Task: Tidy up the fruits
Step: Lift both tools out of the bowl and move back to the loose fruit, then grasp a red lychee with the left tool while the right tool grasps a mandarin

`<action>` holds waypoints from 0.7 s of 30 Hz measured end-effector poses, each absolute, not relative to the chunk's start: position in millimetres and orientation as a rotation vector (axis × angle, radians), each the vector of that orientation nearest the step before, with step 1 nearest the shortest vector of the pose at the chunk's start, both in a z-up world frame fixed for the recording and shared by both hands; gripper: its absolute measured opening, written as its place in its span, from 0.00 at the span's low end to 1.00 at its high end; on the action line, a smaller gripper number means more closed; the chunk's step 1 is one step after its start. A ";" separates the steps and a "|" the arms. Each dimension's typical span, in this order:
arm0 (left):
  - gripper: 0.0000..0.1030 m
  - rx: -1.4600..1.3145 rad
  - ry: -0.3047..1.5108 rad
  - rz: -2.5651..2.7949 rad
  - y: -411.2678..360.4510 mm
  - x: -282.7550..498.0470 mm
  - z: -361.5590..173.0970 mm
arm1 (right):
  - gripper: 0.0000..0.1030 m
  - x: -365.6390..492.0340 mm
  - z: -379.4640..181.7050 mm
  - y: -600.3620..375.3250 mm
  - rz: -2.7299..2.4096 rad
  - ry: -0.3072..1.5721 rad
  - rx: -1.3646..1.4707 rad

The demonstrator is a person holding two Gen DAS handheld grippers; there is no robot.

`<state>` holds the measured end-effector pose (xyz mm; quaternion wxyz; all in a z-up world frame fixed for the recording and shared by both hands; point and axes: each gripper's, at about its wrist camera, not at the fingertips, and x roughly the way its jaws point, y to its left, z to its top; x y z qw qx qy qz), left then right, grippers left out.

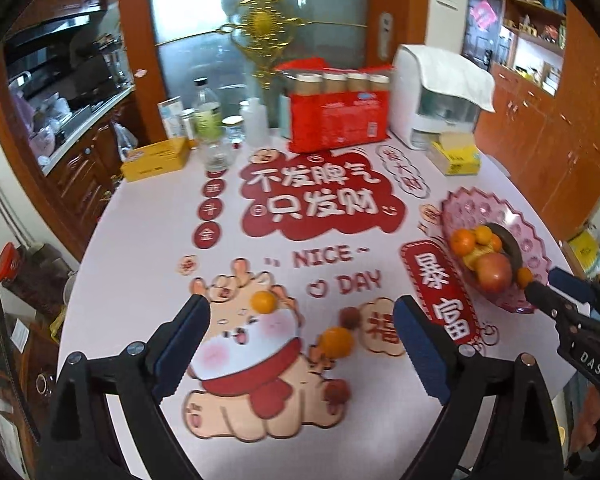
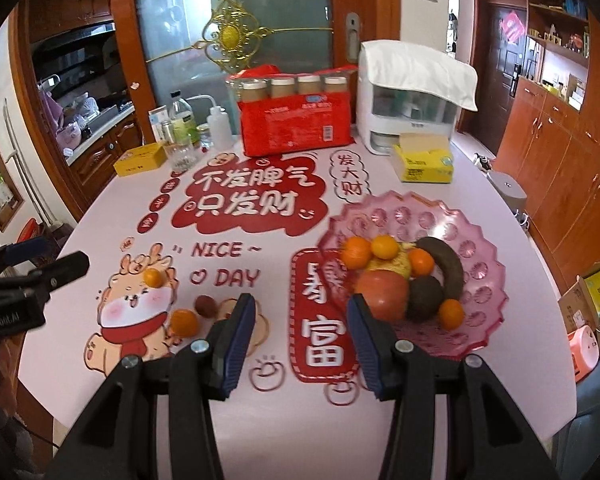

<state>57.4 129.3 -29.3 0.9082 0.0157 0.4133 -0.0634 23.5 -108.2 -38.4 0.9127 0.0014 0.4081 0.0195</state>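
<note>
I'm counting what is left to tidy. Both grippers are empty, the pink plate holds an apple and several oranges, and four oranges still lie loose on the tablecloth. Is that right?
Not quite: only two oranges lie loose on the tablecloth, with small dark red fruits beside them, as the right wrist view shows. The rest stands: both the left gripper and the right gripper are empty, and the pink plate holds an apple and several oranges.

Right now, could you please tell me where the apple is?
The apple sits in the pink fruit plate on the table's right side in the right wrist view, touching a dark round fruit.
</note>
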 end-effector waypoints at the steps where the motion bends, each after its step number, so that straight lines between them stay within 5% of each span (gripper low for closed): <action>1: 0.90 0.027 0.854 -0.124 139.9 59.2 -30.7 | 0.47 22.8 -40.2 -100.8 0.043 0.843 0.003; 11: 0.90 0.067 0.982 -0.136 181.3 71.0 -83.6 | 0.47 30.3 -77.9 -47.2 0.069 0.930 0.025; 21: 0.90 0.118 1.150 -0.312 137.4 70.5 -166.4 | 0.47 53.8 -138.4 -41.0 0.024 1.071 0.117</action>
